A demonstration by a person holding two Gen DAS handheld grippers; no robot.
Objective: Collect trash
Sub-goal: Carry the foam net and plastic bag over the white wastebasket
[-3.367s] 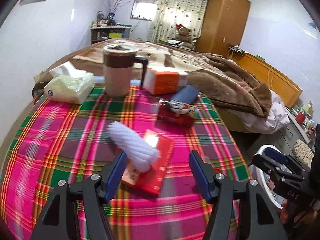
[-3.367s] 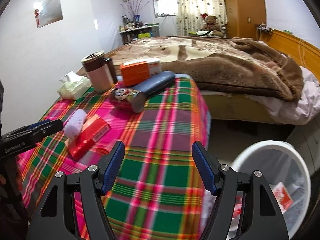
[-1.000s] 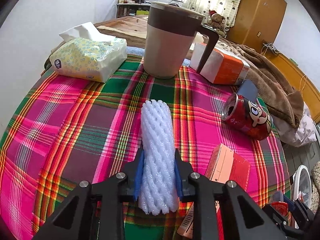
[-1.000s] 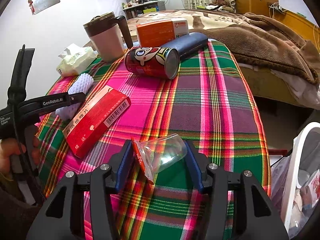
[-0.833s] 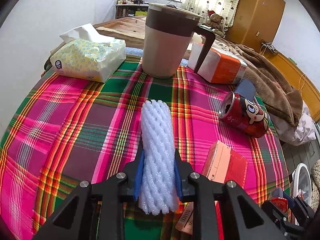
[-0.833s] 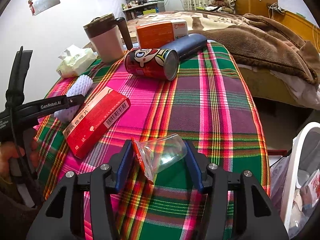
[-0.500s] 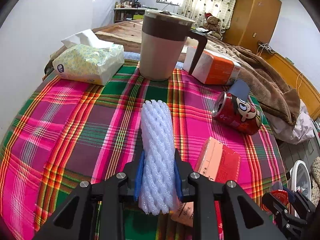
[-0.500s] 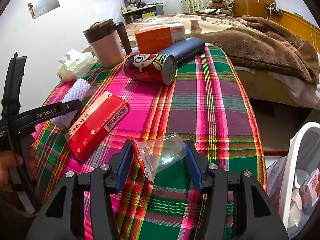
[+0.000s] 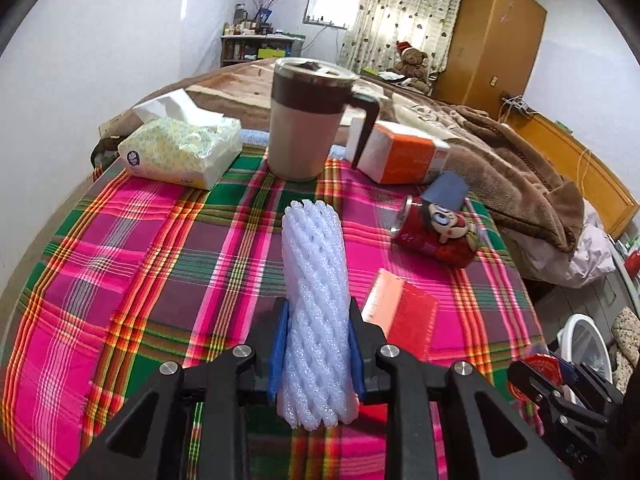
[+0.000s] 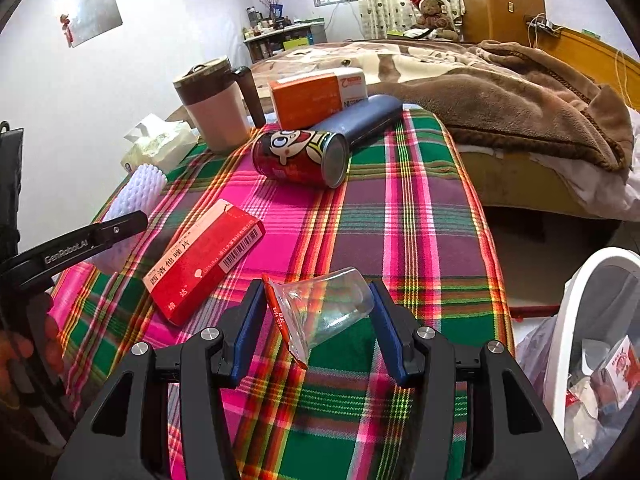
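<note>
A white foam net (image 9: 315,312) stands out forward from between the blue pads of the left gripper (image 9: 316,350), which is clamped tight on its lower end, above the plaid tablecloth (image 9: 160,264). The right gripper (image 10: 318,330), half-spread, grasps a clear plastic bag (image 10: 324,312) over the cloth, near the white bin (image 10: 560,344) on the floor.

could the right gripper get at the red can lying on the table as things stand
Probably not yet. The path over the tablecloth to the red can looks free, but the right gripper is already shut on a clear plastic bag, which would have to go into the white bin first.
</note>
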